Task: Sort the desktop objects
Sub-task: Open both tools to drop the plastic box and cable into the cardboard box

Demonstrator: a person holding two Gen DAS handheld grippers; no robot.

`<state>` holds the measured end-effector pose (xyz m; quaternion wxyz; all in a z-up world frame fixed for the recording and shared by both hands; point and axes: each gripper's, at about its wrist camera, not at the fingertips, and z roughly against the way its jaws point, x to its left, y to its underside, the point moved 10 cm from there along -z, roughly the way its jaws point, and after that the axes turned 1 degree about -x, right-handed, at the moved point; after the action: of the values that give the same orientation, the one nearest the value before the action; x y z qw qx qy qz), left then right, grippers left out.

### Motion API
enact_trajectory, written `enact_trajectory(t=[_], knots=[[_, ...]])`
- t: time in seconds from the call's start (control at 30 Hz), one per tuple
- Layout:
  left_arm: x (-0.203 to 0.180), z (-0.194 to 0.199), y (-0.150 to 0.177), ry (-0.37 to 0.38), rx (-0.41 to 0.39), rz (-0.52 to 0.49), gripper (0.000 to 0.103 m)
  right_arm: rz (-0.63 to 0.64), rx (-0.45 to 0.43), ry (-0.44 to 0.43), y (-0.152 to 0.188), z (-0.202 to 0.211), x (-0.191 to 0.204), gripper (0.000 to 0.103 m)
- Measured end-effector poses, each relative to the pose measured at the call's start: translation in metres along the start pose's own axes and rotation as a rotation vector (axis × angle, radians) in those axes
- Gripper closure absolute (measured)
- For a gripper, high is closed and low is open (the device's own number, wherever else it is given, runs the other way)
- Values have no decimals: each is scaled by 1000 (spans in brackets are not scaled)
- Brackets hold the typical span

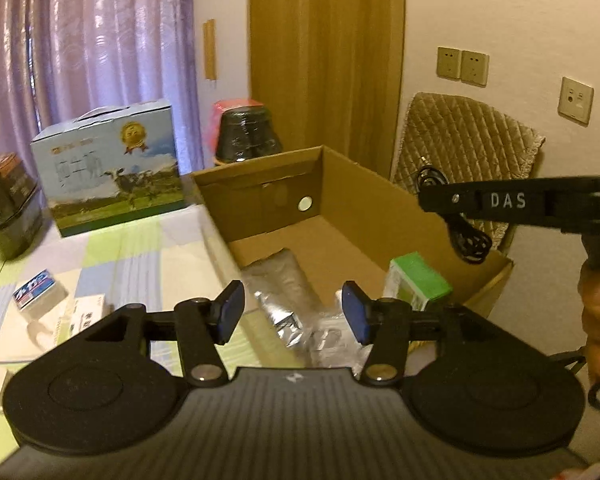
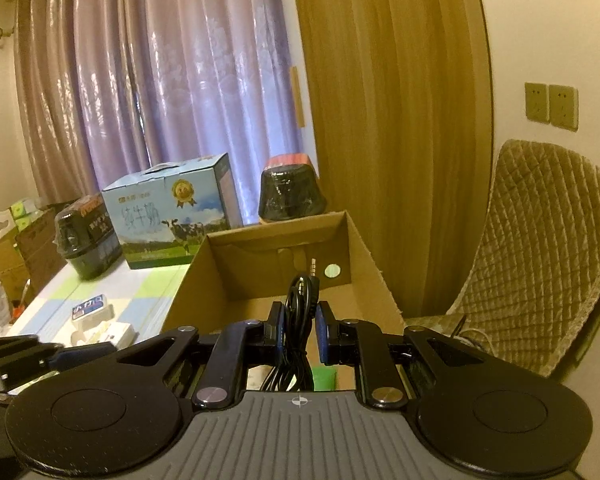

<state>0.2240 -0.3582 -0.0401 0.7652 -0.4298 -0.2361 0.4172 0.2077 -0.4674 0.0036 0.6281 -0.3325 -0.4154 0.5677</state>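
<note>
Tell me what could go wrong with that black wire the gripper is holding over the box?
1. The right gripper pinches only part of the bundled black cable; loose loops hang below, so it might slip out or unravel.
2. Those dangling loops hang near the cardboard box's right wall and could catch on its edge or drop outside.
3. The open left gripper hovers close above the silver pouch, so the two grippers might bump.
</note>
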Motion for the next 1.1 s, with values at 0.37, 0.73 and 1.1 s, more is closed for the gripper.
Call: enact_trajectory(t=[0.37, 0.73, 1.1], knots=[[14, 13, 12, -7, 12, 44, 55, 8, 8, -27, -1, -4, 17, 90], [20, 19, 11, -12, 4, 66, 54, -26, -36, -16, -11, 0, 11, 50], [22, 37, 13, -13, 3, 81, 51, -58, -30, 6, -5, 26, 9, 47]])
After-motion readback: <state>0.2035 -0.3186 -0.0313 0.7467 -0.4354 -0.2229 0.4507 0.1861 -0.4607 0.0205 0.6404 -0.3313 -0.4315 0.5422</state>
